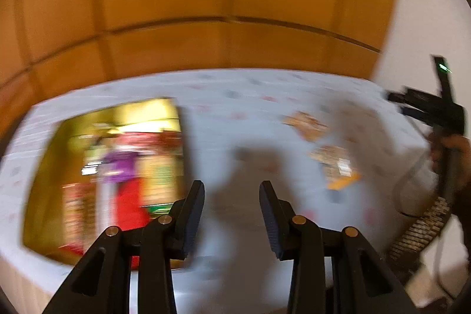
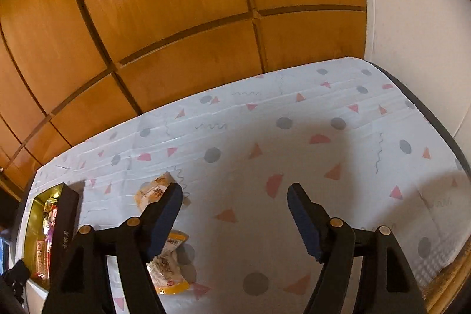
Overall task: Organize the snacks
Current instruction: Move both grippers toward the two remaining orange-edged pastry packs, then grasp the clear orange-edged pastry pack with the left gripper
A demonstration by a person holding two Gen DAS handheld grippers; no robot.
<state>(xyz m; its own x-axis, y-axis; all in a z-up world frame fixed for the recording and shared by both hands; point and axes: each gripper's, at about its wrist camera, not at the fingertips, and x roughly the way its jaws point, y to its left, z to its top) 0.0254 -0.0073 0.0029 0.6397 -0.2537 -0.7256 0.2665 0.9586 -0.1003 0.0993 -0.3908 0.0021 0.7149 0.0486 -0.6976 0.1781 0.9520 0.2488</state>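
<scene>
Orange wood-panelled wall [image 2: 182, 5] rises behind a table under patterned tablecloth [image 2: 338, 149].

My left gripper [image 1: 232, 208] hung with its two black fingers spread wide, nothing between the ribbed pads [image 1: 192, 214]. My right gripper [image 2: 235, 221] stood equally parted and empty, its blue-faced pads [image 2: 164, 221] angled outward. From the left wrist view, my right hand [image 1: 452, 155] gripped its tool's handle at the frame's far edge.

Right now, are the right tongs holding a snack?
No, the right tongs are open and empty above the patterned tablecloth, while two snack packets lie loose on it.
</scene>
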